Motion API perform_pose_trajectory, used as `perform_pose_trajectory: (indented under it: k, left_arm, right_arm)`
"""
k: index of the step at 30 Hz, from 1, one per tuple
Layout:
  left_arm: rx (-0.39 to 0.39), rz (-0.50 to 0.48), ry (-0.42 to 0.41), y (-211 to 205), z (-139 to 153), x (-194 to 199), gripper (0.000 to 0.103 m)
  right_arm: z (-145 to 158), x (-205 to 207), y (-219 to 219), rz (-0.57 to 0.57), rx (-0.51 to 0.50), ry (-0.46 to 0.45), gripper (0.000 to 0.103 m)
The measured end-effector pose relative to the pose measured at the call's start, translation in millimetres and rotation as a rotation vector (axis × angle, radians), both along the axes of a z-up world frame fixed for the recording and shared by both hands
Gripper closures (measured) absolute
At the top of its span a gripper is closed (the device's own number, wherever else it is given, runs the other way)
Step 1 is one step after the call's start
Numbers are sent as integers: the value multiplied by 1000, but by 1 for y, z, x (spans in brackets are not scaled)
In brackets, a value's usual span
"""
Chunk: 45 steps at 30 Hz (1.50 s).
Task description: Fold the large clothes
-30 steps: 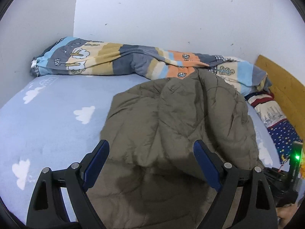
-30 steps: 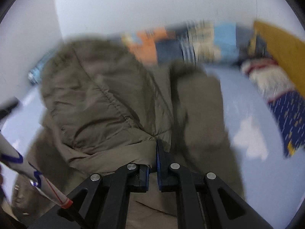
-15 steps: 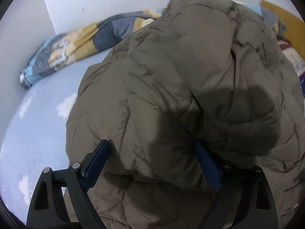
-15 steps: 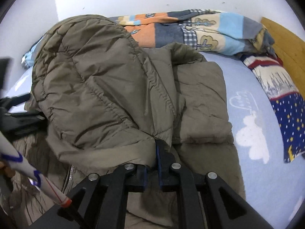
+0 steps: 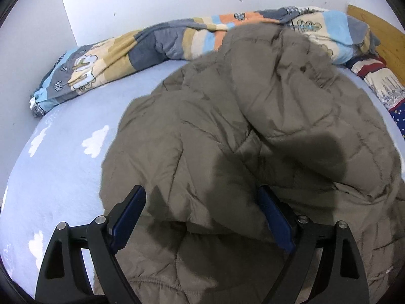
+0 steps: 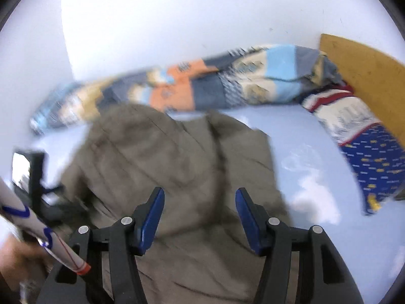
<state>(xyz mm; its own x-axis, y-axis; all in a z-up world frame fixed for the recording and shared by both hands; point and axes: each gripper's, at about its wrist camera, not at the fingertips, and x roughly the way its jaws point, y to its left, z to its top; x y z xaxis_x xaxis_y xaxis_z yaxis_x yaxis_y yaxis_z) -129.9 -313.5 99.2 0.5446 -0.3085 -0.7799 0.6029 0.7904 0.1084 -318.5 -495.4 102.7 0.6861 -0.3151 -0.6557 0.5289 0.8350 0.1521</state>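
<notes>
A large olive-brown quilted jacket (image 5: 253, 131) lies heaped on the light blue bed sheet (image 5: 63, 157); it also shows, blurred, in the right wrist view (image 6: 177, 167). My left gripper (image 5: 202, 215) is open, its blue pads on either side of a fold of the jacket without gripping it. My right gripper (image 6: 200, 212) is open and empty, just above the jacket's near part. The left gripper's black body (image 6: 38, 185) shows at the left edge of the right wrist view.
A rolled patchwork quilt (image 5: 177, 40) runs along the white wall at the back. A dark blue starred pillow (image 6: 374, 167) and a wooden headboard (image 6: 362, 76) are on the right. Sheet with white clouds lies bare to the left and right of the jacket.
My right gripper has let go of the jacket and opened. The lifted part of the jacket has dropped back onto the pile. The right wrist view is motion-blurred.
</notes>
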Motion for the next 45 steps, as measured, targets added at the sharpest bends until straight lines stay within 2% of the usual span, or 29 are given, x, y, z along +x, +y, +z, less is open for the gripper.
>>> perform_pose_trajectory:
  k: [4, 7, 9, 14, 17, 18, 21, 24, 28, 31, 33, 37, 42, 45]
  left_arm:
    - [-129, -6, -98, 8, 35, -15, 13]
    - [-188, -27, -115, 7, 43, -19, 13]
    - [-177, -39, -74, 1, 35, -15, 13]
    - [-54, -26, 23, -8, -6, 1, 13]
    - [-35, -18, 56, -10, -19, 3, 13]
    - [-34, -19, 51, -11, -18, 1, 13]
    - [-24, -29, 25, -13, -11, -3, 13]
    - [-80, -38, -26, -8, 9, -9, 13]
    - [-176, -55, -109, -2, 38, -20, 13]
    - [-199, -66, -106, -6, 35, -22, 13]
    - [-167, -65, -109, -13, 25, -23, 13]
    - [-116, -56, -78, -25, 1, -19, 13]
    - [-59, -58, 19, -30, -24, -10, 13]
    - [-45, -56, 20, -31, -27, -10, 13]
  right_arm:
    - [-43, 25, -11, 16, 81, 56, 49]
    - [-68, 38, -21, 15, 109, 134, 51]
    - [-82, 42, -25, 19, 142, 188, 51]
    - [-87, 44, -24, 19, 146, 210, 51]
    - [-91, 46, -23, 20, 149, 217, 48]
    - [-93, 46, -22, 20, 145, 231, 44]
    - [-94, 45, -28, 12, 171, 230, 42]
    - [-85, 41, -29, 4, 167, 219, 42]
    - [-48, 34, -20, -6, 60, 136, 42]
    - [-31, 29, -14, 2, 0, 48, 42]
    - [-31, 32, -13, 6, -8, 37, 42]
    - [-44, 41, -10, 33, 9, 56, 42]
    - [-78, 54, -10, 54, 41, 179, 42]
    - [-90, 54, -12, 51, 67, 212, 41]
